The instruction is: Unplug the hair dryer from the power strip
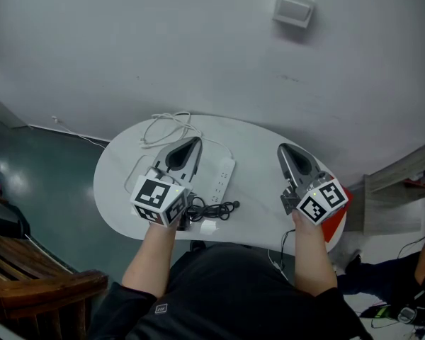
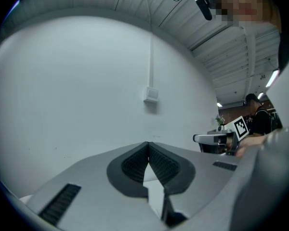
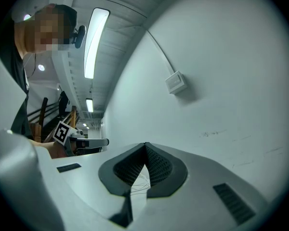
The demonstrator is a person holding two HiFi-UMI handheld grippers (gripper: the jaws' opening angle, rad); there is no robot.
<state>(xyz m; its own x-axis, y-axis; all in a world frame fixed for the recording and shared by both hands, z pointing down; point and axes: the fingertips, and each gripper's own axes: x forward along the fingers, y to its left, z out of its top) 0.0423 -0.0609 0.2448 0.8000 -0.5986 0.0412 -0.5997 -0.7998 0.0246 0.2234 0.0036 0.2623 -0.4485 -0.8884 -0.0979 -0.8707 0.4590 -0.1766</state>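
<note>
Left gripper (image 1: pixel 195 142): jaws clenched tip to tip, nothing between them, held level and aimed at the bare wall. Right gripper (image 1: pixel 283 149): likewise closed and empty, well apart to the right, also facing the wall.

Below the left gripper, the white power strip (image 1: pixel 222 178) lies flat on the oval worktop (image 1: pixel 258 137). A black cord (image 1: pixel 214 208) is bunched just beside the strip's near end. A looped white cable (image 1: pixel 168 126) lies at the far edge.

Hair dryer body not made out; possibly hidden under the left hand.

Judgement: neither gripper is at the strip. From this height I cannot tell whether the black cord's plug sits in a socket or lies loose alongside. The scene fits plug still seated, or plug already pulled and dropped beside the strip.
</note>
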